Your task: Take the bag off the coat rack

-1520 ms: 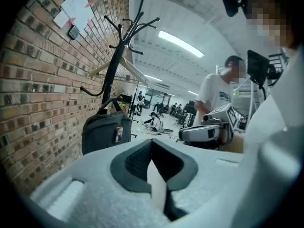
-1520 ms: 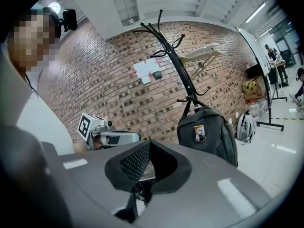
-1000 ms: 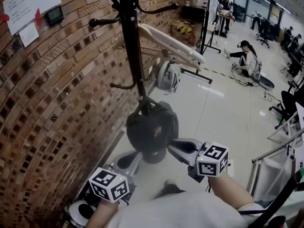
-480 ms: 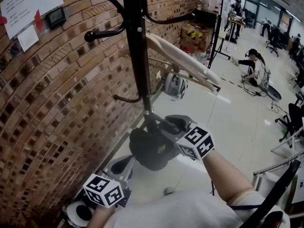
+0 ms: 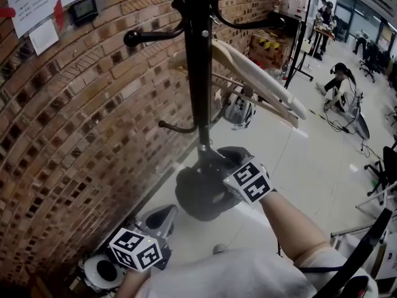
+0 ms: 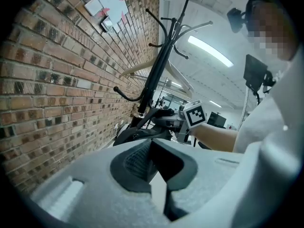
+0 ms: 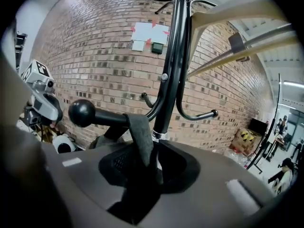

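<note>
A black bag [image 5: 198, 194] hangs low on the black coat rack [image 5: 198, 61]. Its dark strap [image 7: 141, 137] is looped over a ball-tipped hook [image 7: 81, 113]. My right gripper [image 5: 216, 160] is up against the pole, just above the bag. In the right gripper view the strap drops between the right gripper's [image 7: 151, 152] jaws, which are closing around it and are still apart. My left gripper [image 5: 160, 216] stays low and to the left of the bag, clear of it. In the left gripper view the left gripper [image 6: 152, 148] has its jaws together with nothing between them.
A brick wall [image 5: 74, 117] with pinned papers [image 5: 43, 5] runs close on the left. Wooden hangers [image 5: 260, 79] and a white helmet-like object [image 5: 239, 112] hang from the rack's far side. A person [image 5: 344, 79] sits on the floor at far right. A white round object [image 5: 102, 272] lies by the wall.
My right gripper has risen from below the bag to the strap at the pole. The left gripper has stayed low. The rack has drawn nearer in the head view.
</note>
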`<control>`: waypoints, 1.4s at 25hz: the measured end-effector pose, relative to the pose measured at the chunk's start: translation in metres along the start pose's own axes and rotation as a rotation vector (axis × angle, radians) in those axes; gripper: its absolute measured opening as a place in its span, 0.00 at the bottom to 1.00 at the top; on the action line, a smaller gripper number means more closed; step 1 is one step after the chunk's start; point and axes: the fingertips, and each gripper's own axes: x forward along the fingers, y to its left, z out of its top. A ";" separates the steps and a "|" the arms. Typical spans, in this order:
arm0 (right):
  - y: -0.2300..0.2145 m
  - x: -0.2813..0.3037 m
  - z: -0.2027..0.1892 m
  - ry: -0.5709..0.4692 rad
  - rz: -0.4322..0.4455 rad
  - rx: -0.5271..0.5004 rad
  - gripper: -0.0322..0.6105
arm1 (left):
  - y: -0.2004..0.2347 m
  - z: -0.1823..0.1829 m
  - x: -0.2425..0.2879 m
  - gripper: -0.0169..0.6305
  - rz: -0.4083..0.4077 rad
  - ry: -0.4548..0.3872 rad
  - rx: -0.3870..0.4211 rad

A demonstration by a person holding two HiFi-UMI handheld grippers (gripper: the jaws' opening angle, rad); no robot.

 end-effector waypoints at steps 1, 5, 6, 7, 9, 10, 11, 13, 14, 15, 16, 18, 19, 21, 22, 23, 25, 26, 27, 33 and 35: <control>0.000 0.001 -0.001 0.002 -0.017 -0.010 0.20 | 0.000 -0.001 0.000 0.03 0.002 0.003 -0.002; -0.001 0.001 -0.002 -0.005 -0.077 -0.084 0.11 | 0.000 -0.007 0.001 0.03 0.004 0.012 -0.009; -0.001 0.001 -0.003 -0.007 -0.085 -0.085 0.10 | 0.001 -0.007 0.001 0.03 0.003 0.010 -0.011; -0.002 0.002 -0.003 -0.010 -0.091 -0.080 0.10 | 0.002 -0.008 0.001 0.03 0.002 0.008 -0.015; -0.004 0.001 0.000 -0.024 -0.100 -0.054 0.09 | 0.003 -0.006 0.000 0.03 -0.001 0.004 -0.026; -0.005 0.000 0.001 -0.033 -0.101 -0.034 0.09 | 0.002 -0.005 0.000 0.03 -0.002 0.003 -0.032; -0.006 -0.002 0.003 -0.044 -0.102 -0.008 0.09 | 0.001 -0.004 -0.001 0.03 -0.001 0.003 -0.035; -0.010 -0.008 0.007 -0.071 -0.102 0.043 0.09 | -0.001 -0.002 -0.003 0.03 0.001 0.002 -0.031; -0.011 -0.012 0.010 -0.083 -0.101 0.060 0.09 | -0.003 -0.002 -0.003 0.03 0.003 0.001 -0.027; -0.011 -0.016 0.013 -0.094 -0.100 0.069 0.09 | -0.004 -0.002 -0.004 0.03 0.006 -0.001 -0.024; -0.010 -0.021 0.016 -0.104 -0.096 0.073 0.09 | -0.005 -0.002 -0.005 0.03 0.009 -0.004 -0.022; -0.009 -0.030 0.022 -0.123 -0.087 0.073 0.09 | -0.006 -0.002 -0.007 0.03 0.016 -0.009 -0.024; -0.008 -0.035 0.026 -0.133 -0.082 0.069 0.09 | -0.007 -0.002 -0.006 0.03 0.018 -0.012 -0.027; -0.007 -0.046 0.035 -0.152 -0.072 0.055 0.09 | -0.010 -0.001 -0.005 0.03 0.022 -0.016 -0.028; -0.006 -0.052 0.041 -0.162 -0.067 0.046 0.09 | -0.012 -0.001 -0.004 0.03 0.025 -0.019 -0.025; -0.005 -0.059 0.047 -0.172 -0.061 0.035 0.09 | -0.014 0.000 -0.003 0.03 0.029 -0.021 -0.022; -0.001 -0.071 0.056 -0.189 -0.044 0.013 0.09 | -0.017 0.003 -0.001 0.03 0.036 -0.031 -0.019; 0.001 -0.078 0.058 -0.195 -0.034 0.005 0.09 | -0.019 0.004 0.000 0.03 0.039 -0.038 -0.020; 0.003 -0.084 0.058 -0.200 -0.023 0.002 0.09 | -0.021 0.006 0.000 0.03 0.039 -0.047 -0.023; 0.016 -0.111 0.033 -0.192 0.005 0.032 0.09 | -0.031 0.019 -0.001 0.03 0.029 -0.099 -0.020; 0.026 -0.117 0.021 -0.183 -0.002 0.045 0.09 | -0.037 0.018 -0.001 0.03 0.010 -0.096 -0.010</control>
